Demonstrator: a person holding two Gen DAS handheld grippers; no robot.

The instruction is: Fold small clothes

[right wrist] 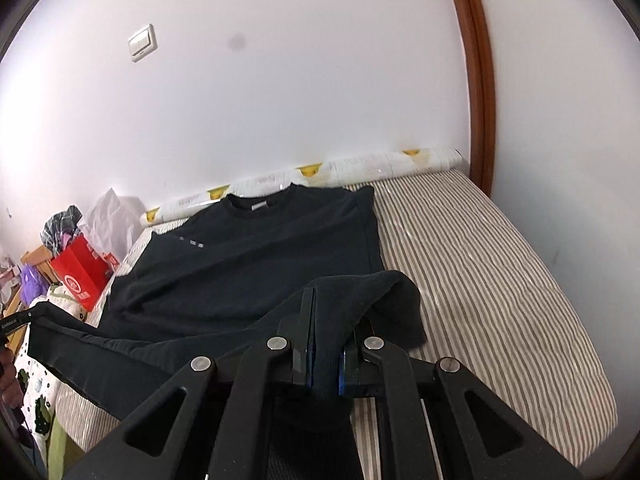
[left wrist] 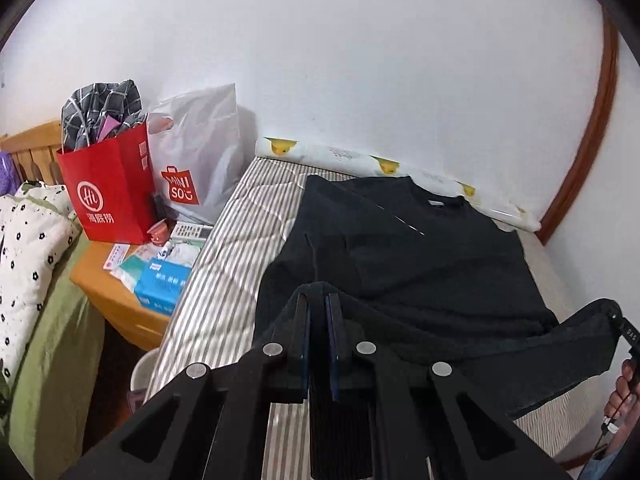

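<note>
A black sweatshirt (left wrist: 404,248) lies flat on the striped mattress (left wrist: 224,272), collar toward the wall. It also shows in the right wrist view (right wrist: 256,256). My left gripper (left wrist: 319,300) is shut on the shirt's bottom hem at the left corner. My right gripper (right wrist: 326,312) is shut on the hem at the right corner, cloth bunched between its jaws. The hem is lifted and stretched between the two grippers. The right gripper shows at the right edge of the left wrist view (left wrist: 618,320). The left gripper shows at the left edge of the right wrist view (right wrist: 16,322).
A red paper bag (left wrist: 108,188) and a white Miniso bag (left wrist: 196,160) stand on a wooden nightstand (left wrist: 108,292) with tissue packs (left wrist: 160,280) left of the bed. A duck-print roll (left wrist: 384,164) lies along the white wall. A flowered quilt (left wrist: 28,240) lies far left.
</note>
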